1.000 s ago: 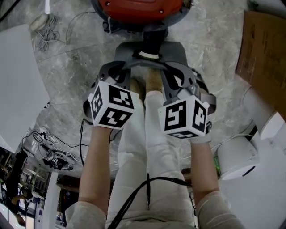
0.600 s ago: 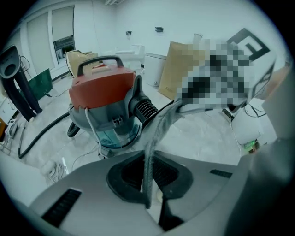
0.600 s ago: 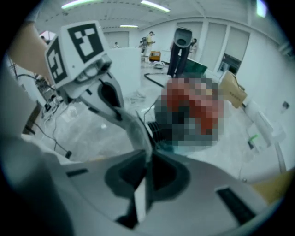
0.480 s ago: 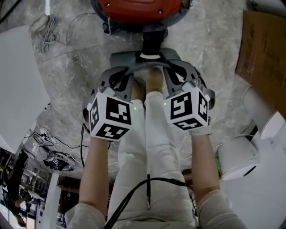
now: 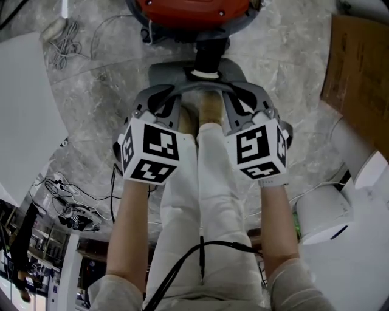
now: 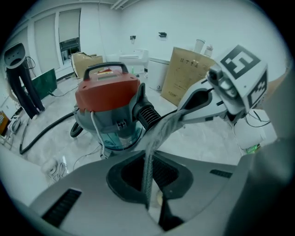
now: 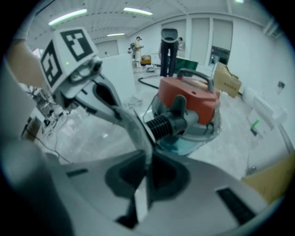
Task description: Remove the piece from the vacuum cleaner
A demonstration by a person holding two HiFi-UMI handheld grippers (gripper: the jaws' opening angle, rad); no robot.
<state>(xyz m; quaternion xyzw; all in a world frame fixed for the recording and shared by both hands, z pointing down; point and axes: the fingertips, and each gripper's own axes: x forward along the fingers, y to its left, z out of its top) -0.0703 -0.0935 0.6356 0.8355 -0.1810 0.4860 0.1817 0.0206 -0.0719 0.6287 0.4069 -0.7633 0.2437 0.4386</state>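
Black tube [image 5: 208, 58]: likely the piece. It sticks out of the vacuum cleaner [image 5: 188, 12] at 12 o'clock, with a cream collar [image 5: 204, 74] at its near end. Looks seated, not off yet.
Ribbed section [image 7: 161, 124]: runs from the tube into the red-topped body. I can't tell where the joint splits.
Grey plate [image 5: 164, 71]: flat under the collar, just ahead of both claws. Can't tell if it belongs to the vacuum.
Left claw [image 6: 147, 184]: jaws together, narrow, holding nothing I can name, tip near the collar.
Right claw [image 7: 146, 177]: also pressed together, nothing held. Its tip meets the left one at centre.
Risk 1: both claws are closed, so neither can take the tube as they stand. Pushing in like this would likely just shove it.
Risk 2: pulling without bracing the body would probably slide the whole vacuum over the marble floor [image 5: 103, 109] toward the shoes [image 5: 209, 109] at 6 o'clock of the collar.
Risk 3: the claws are nearly touching, so spreading both there could clash them.
Risk 4: the white cord [image 6: 93, 133] hanging down the body could snag if the body shifts.
Dust bowl [image 6: 115, 138]: clear blue-green, contents not readable.
Cardboard box [image 5: 358, 67]: 2 o'clock, well apart, contents hidden.
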